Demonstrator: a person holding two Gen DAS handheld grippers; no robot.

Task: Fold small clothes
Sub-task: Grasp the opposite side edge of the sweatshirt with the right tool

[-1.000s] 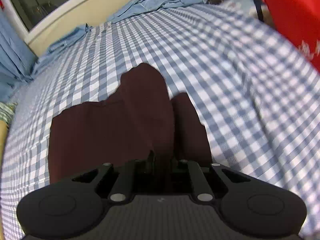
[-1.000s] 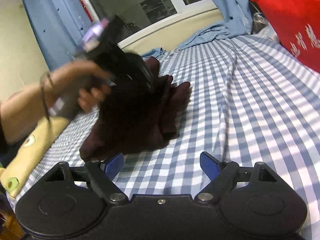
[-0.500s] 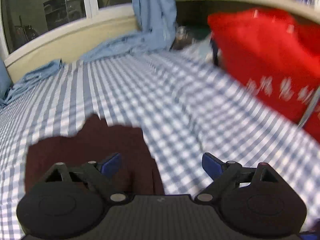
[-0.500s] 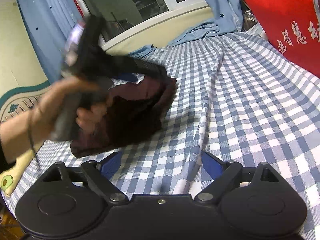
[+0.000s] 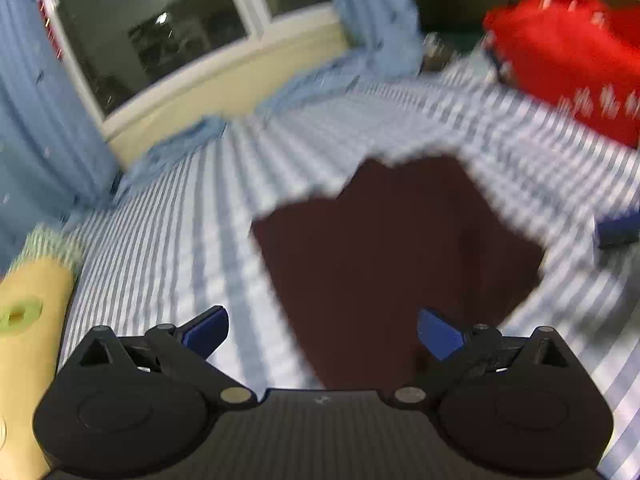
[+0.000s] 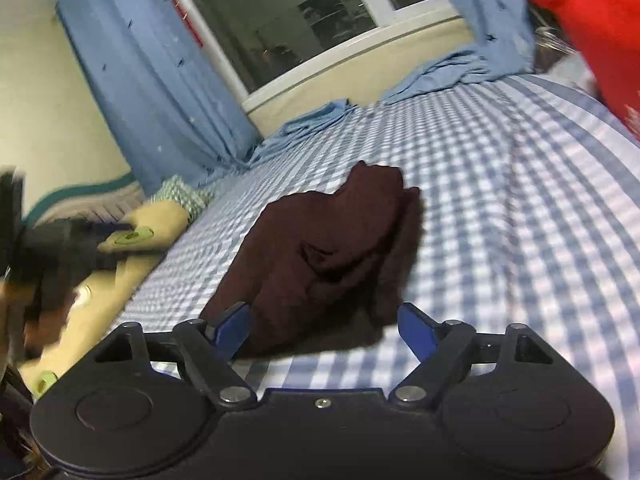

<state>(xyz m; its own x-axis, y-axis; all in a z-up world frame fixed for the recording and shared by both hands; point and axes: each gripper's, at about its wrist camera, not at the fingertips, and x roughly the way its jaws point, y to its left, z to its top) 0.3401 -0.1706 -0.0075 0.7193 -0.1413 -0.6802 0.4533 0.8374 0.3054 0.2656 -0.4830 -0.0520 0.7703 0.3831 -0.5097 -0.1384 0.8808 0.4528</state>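
A dark maroon garment [image 6: 328, 256] lies folded in a loose bundle on the blue-and-white checked bed sheet [image 6: 520, 208]. It also shows in the blurred left wrist view [image 5: 400, 256]. My left gripper [image 5: 322, 332] is open and empty, its blue pads above the garment's near edge. My right gripper [image 6: 326, 330] is open and empty, just short of the garment's near edge. The left gripper also shows blurred at the far left of the right wrist view [image 6: 52, 248], away from the garment.
A red bag [image 5: 572, 60] stands at the right of the bed. A blue curtain [image 6: 160, 80] and crumpled blue cloth [image 6: 448, 76] lie along the window wall. A yellow pillow [image 5: 28, 312] lies at the left edge.
My left gripper has let go of the maroon garment, opened and pulled back to the left. The garment has dropped onto the sheet. My right gripper has moved closer to it.
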